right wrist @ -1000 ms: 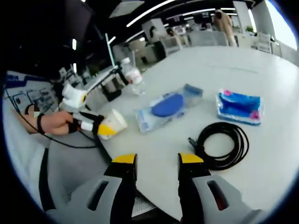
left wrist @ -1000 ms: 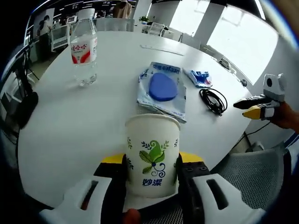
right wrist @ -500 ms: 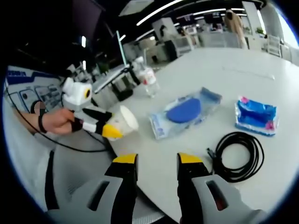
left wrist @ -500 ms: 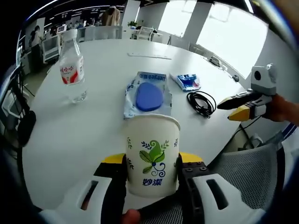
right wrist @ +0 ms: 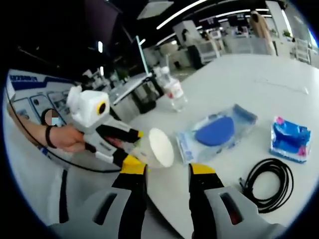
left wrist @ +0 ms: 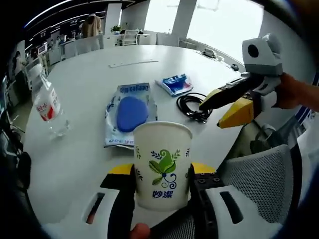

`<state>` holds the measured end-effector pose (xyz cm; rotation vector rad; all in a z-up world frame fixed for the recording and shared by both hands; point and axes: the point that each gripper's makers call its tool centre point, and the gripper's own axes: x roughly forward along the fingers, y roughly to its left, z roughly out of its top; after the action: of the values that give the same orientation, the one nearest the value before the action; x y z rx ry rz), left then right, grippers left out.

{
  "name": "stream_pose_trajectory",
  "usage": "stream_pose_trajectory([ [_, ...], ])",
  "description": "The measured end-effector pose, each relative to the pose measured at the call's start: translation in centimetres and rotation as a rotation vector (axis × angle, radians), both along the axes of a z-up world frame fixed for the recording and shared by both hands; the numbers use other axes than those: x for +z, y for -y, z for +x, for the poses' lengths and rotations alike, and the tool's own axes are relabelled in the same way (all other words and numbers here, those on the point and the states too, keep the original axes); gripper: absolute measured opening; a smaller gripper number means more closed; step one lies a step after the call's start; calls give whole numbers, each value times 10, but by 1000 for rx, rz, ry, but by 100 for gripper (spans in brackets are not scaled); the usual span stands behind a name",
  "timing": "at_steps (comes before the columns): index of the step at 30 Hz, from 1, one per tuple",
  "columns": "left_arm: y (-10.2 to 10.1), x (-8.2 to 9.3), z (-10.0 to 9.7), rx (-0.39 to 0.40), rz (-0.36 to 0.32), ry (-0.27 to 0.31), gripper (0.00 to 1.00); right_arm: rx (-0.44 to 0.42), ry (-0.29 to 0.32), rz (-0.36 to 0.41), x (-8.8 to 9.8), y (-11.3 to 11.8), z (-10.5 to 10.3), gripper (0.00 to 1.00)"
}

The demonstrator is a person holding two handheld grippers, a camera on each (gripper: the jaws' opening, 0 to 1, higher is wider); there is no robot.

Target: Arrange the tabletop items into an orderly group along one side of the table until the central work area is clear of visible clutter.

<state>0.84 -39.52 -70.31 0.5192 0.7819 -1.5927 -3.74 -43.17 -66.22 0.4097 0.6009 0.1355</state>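
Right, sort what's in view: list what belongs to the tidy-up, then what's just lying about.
Job:
paper cup, in the left gripper
water bottle
packet with blue pad
blue tissue pack
black cable
right gripper, open

Lying about:
mesh chair

You have a round white table (left wrist: 89, 84) in front of you. On it stands a clear water bottle (left wrist: 49, 105) with a red label, off to one side. Near the middle lies a clear packet with a blue pad (left wrist: 128, 113) inside. Just past it sits a small blue tissue pack (left wrist: 174, 83), and beside that a coiled black cable (left wrist: 192, 105).
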Motion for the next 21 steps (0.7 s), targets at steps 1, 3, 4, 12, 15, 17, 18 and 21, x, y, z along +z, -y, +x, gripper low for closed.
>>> stream_pose_trajectory([
  [1, 1, 1, -3, -7, -1, -1, 42, 12, 2, 6, 0, -4, 1, 30],
  [3, 2, 1, -9, -35, -1, 2, 42, 27, 8, 18, 1, -8, 2, 30],
  [4, 2, 1, -11, -48, 1, 8, 42, 34, 10, 20, 2, -9, 3, 30],
  [12, 5, 4, -29, -176, -1, 82, 42, 95, 14, 64, 1, -23, 5, 28],
  [15, 7, 7, -36, -227, -14, 86, 42, 115, 18, 99, 3, -29, 4, 26],
  [17, 10, 11, -42, -248, -38, 63, 42, 123, 35, 155, 7, -34, 4, 24],
  [18, 10, 12, -44, -256, -44, 61, 42, 130, 33, 151, 6, -34, 4, 23],
  [21, 12, 14, -49, -286, -56, 60, 42, 155, 35, 146, 7, -37, 1, 16],
])
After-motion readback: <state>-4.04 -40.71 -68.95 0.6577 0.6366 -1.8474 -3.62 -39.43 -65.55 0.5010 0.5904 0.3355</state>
